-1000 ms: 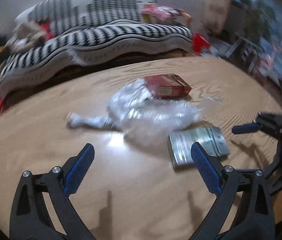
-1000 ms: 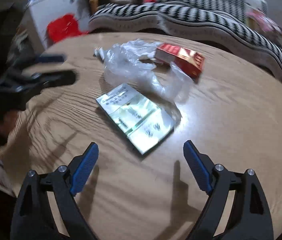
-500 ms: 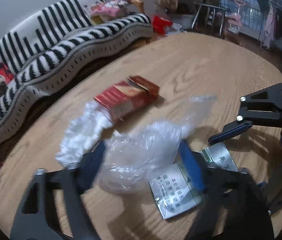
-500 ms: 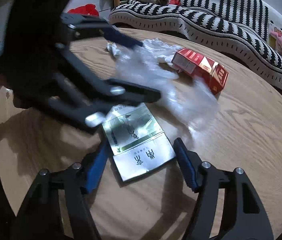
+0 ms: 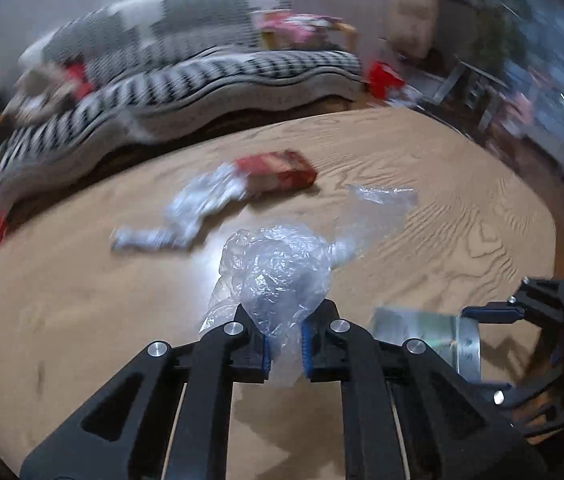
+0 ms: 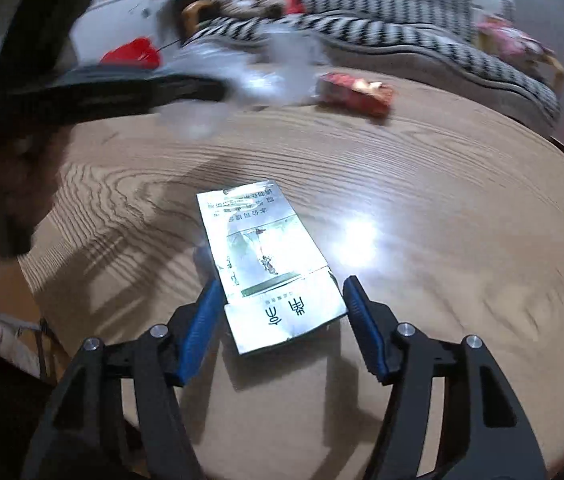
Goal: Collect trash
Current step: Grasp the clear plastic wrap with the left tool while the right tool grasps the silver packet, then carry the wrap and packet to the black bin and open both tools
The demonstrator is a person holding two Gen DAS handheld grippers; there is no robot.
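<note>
Left gripper (image 5: pixel 285 346) has just been closing and pinches the plastic wrap (image 5: pixel 278 276); right gripper (image 6: pixel 282 320), jaws just narrowing, straddles the foil packet (image 6: pixel 266 272) on the table (image 6: pixel 461 208), long axis running away, pads seemingly not touching

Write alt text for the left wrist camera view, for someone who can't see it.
The left gripper is shut on a crumpled clear plastic bag above a round wooden table. Farther back lie a red carton and a crumpled white wrapper; a striped black-and-white sofa stands behind.
</note>
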